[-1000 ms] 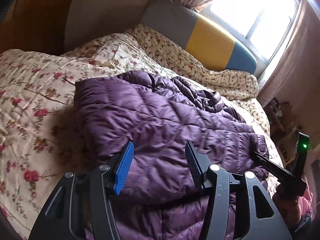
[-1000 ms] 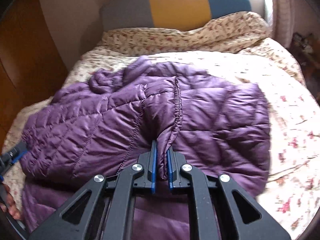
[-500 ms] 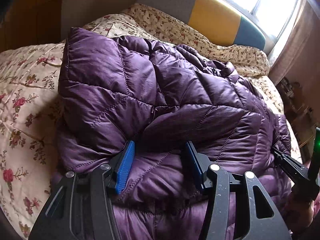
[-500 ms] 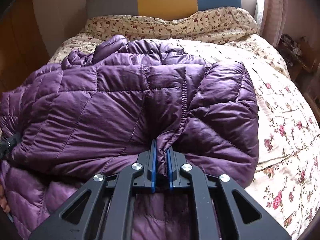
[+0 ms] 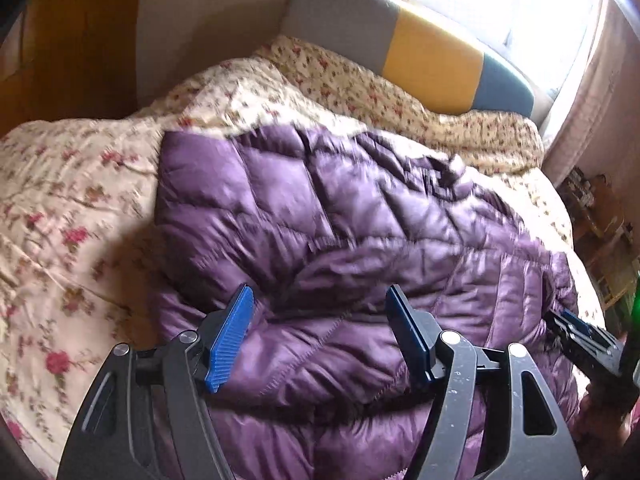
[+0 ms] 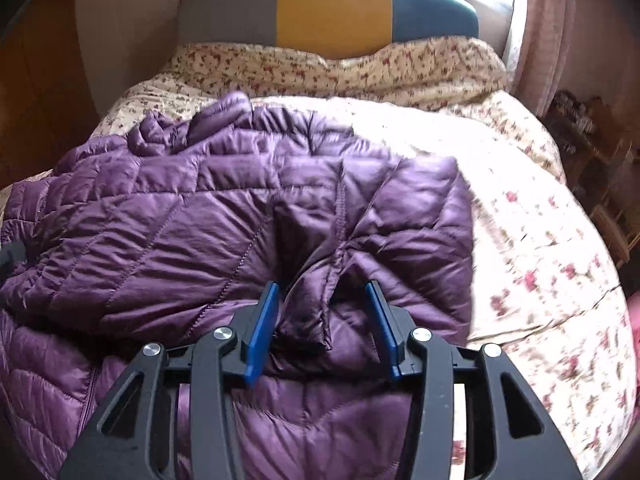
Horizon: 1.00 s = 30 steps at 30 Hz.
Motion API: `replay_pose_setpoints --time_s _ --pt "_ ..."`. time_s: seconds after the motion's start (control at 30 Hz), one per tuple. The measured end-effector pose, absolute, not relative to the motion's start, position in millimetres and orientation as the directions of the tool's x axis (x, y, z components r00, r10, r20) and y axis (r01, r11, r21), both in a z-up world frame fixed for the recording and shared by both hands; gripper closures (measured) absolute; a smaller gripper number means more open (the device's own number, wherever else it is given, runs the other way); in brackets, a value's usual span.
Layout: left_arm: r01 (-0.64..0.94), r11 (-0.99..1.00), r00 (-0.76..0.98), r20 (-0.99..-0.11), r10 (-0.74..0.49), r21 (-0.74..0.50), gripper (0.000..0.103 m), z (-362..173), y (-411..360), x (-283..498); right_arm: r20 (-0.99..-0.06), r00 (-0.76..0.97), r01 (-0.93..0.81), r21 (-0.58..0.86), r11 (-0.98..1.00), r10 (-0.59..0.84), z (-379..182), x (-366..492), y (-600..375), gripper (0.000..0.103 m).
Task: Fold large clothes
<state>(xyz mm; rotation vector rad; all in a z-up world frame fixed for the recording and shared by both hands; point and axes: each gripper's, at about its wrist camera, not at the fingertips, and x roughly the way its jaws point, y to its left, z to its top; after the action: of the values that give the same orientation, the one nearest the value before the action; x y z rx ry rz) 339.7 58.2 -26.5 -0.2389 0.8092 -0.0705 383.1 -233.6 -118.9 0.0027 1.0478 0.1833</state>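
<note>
Purple quilted nylon fills both views: the puffer jacket (image 5: 340, 248) lies on the floral quilt (image 5: 72, 208), well short of the striped headboard (image 5: 432, 64), with 1 layer doubled over another so that its near edge faces the person.

The right gripper (image 6: 322, 300) has just been opening; its blue pads stand apart on either side of a pinched ridge of jacket fabric that keeps its crease, with a clear gap on the right side and the left pad close beside it but apparently not pressing. I judge this a release, the folded layer being let down where it is meant to stay.

The left gripper (image 5: 320, 304) has also just been widening. Its 2 fingers (image 5: 232, 336) are spread over the near hem, on the side of the jacket farther from the window, and the padding bulges between them, but neither pad seems to squeeze it.

At the right edge of the left view the other tool and a bit of the person's hand (image 5: 596, 420) show beside the jacket.

Puffy filling springs back, so the fold may creep open and probably needs pressing flat.
</note>
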Motion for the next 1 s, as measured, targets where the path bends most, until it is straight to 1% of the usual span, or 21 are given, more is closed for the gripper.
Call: replay_pose_setpoints --time_s 0.07,0.13,0.2,0.27,0.37,0.4,0.5,0.63,0.7,0.83,0.93,1.0 --pt "-0.029 0.972 0.701 -0.698 -0.146 -0.232 0.035 -18 61 342 -0.839 0.52 -0.155 0.093 0.984 0.161 -106 385 -232 0.058" --pt "-0.023 0.976 0.711 -0.69 -0.136 -0.217 0.035 -13 60 348 -0.822 0.539 -0.169 0.105 0.98 0.181 -97 391 -223 0.054" --pt "-0.013 0.98 0.71 -0.692 -0.132 -0.201 0.035 -12 58 356 -0.816 0.546 -0.192 0.1 0.976 0.191 -93 398 -212 0.052" --pt "-0.005 0.982 0.705 -0.698 -0.129 -0.187 0.035 -12 57 362 -0.814 0.546 -0.216 0.09 0.972 0.197 -95 408 -199 0.051" --pt "0.0 0.987 0.694 -0.711 -0.114 -0.158 0.035 -20 56 372 -0.832 0.518 -0.227 0.089 0.97 0.198 -110 425 -186 0.05" --pt "-0.001 0.99 0.686 -0.72 -0.102 -0.141 0.035 -25 55 377 -0.845 0.505 -0.228 0.067 0.971 0.177 -119 432 -183 0.049" --pt "0.0 0.994 0.658 -0.749 -0.082 -0.109 0.035 -43 56 388 -0.866 0.471 -0.232 0.063 0.971 0.169 -143 436 -181 0.046" --pt "0.005 0.996 0.656 -0.751 -0.073 -0.093 0.035 -65 53 389 -0.856 0.487 -0.235 0.063 0.97 0.174 -167 430 -179 0.045" --pt "0.002 0.997 0.667 -0.742 -0.062 -0.082 0.035 -69 52 388 -0.852 0.496 -0.232 0.055 0.971 0.167 -170 428 -177 0.045" --pt "0.0 0.995 0.666 -0.742 -0.073 -0.098 0.035 -70 54 389 -0.851 0.496 -0.232 0.064 0.971 0.174 -172 429 -180 0.045" --pt "-0.002 0.997 0.667 -0.743 -0.059 -0.081 0.035 -67 51 388 -0.85 0.499 -0.232 0.057 0.971 0.169 -171 429 -179 0.044" --pt "-0.006 0.997 0.673 -0.738 -0.051 -0.074 0.033 -61 50 385 -0.851 0.499 -0.233 0.052 0.971 0.165 -170 428 -176 0.044"
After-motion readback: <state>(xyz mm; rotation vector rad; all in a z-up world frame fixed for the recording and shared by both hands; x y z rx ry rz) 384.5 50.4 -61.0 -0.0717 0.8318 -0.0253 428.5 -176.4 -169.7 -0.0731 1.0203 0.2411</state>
